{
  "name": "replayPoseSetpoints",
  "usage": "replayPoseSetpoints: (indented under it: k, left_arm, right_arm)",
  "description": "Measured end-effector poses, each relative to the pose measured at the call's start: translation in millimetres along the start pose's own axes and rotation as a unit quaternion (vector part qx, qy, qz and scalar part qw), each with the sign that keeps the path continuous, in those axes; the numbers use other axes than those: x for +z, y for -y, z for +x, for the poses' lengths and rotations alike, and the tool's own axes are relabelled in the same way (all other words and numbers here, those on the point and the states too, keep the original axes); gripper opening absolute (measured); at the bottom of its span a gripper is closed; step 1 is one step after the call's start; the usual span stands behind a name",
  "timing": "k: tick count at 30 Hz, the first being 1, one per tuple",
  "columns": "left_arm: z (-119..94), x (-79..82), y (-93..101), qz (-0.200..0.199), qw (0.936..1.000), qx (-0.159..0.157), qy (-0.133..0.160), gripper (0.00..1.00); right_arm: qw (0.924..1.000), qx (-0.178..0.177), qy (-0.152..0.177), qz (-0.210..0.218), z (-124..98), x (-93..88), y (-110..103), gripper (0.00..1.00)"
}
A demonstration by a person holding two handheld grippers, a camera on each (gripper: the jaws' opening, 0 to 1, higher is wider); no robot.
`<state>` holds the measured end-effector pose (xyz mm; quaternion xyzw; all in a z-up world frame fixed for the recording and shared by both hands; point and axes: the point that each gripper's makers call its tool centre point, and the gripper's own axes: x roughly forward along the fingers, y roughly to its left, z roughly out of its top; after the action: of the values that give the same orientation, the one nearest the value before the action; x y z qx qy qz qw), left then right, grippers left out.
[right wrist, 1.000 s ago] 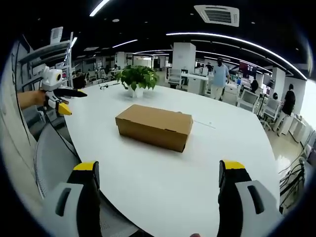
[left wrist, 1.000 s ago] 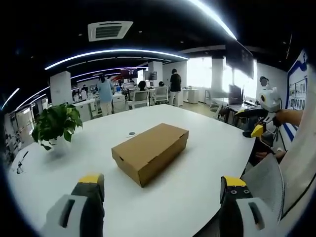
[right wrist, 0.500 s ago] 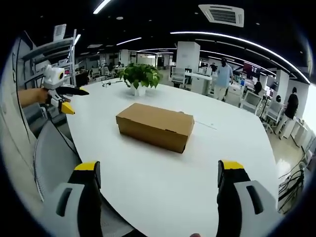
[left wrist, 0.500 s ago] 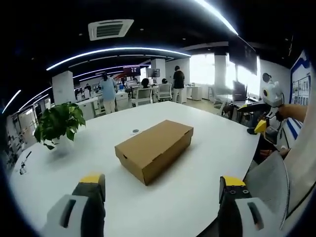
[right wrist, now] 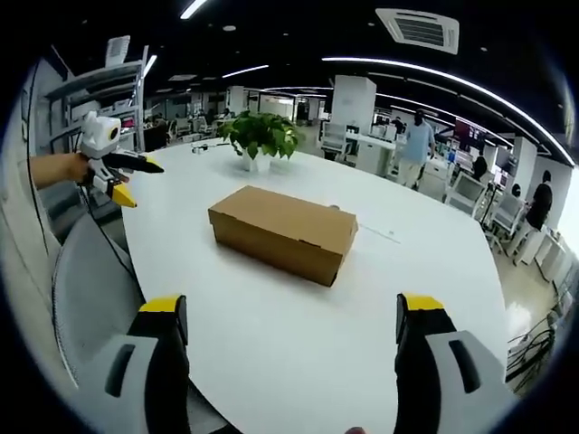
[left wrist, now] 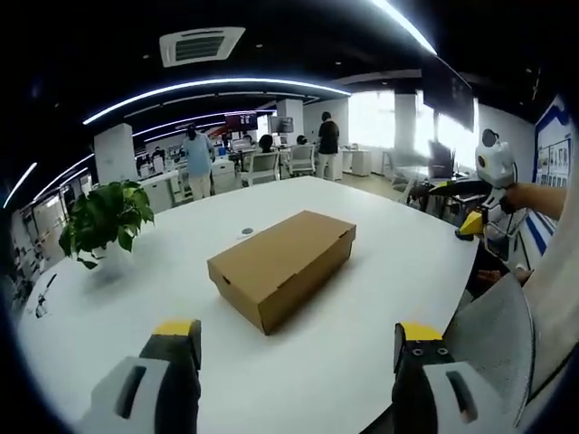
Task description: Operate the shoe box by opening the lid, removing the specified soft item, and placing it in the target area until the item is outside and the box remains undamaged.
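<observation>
While both tools hang above the near edge of the white table (left wrist: 380, 271), their jaws stand spread wide with nothing between them: the left gripper (left wrist: 294, 339) in the left gripper view, the right gripper (right wrist: 291, 312) in the right gripper view, each with yellow-tipped grey fingers (left wrist: 175, 333). Just below the table edge sits the grey mesh back of a chair (right wrist: 90, 289).

Further in, near the middle of the tabletop, lies the brown cardboard shoe box (left wrist: 280, 267), lid shut and flush, well apart from both grippers; no soft item can be seen. Beyond the box a small round disc (left wrist: 245, 231) lies on the table, and near the far edge stands a green potted plant (right wrist: 261, 137) in a white pot.

Off to the side, a hand (right wrist: 56, 168) holds up the other tool, seen in each view.

Farthest back stretches an open office with desks, white chairs, several standing people (right wrist: 416, 145), curved ceiling light strips (left wrist: 208, 89) and a ceiling vent (right wrist: 418, 25).
</observation>
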<state>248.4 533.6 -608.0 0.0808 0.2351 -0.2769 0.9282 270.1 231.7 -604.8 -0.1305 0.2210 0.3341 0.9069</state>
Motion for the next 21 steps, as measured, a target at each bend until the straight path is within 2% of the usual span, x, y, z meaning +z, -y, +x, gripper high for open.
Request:
replayPoseSetpoints:
  k: [7, 10, 14, 21]
  left_arm:
    - [7, -1.6, -0.9, -0.001, 1.0, 0.0, -0.006, 0.88]
    - [12, -1.1, -4.5, -0.021, 0.9998, 0.006, 0.0, 0.87]
    - [19, -0.7, -7.2, -0.035, 0.9993, 0.01, 0.005, 0.81]
    - [37, -3.5, -8.6, -0.037, 0.9992, 0.016, 0.002, 0.78]
  right_arm:
    - [0.9999, 0.01, 0.003, -0.001, 15, 2.7, 5, 0.86]
    - [0.9999, 0.01, 0.01, 0.003, 23, 5.8, 9, 0.83]
    - [0.9998, 0.018, 0.005, -0.001, 34, 3.0, 13, 0.81]
    - [0.9996, 0.029, 0.0, -0.005, 51, 0.8, 22, 0.77]
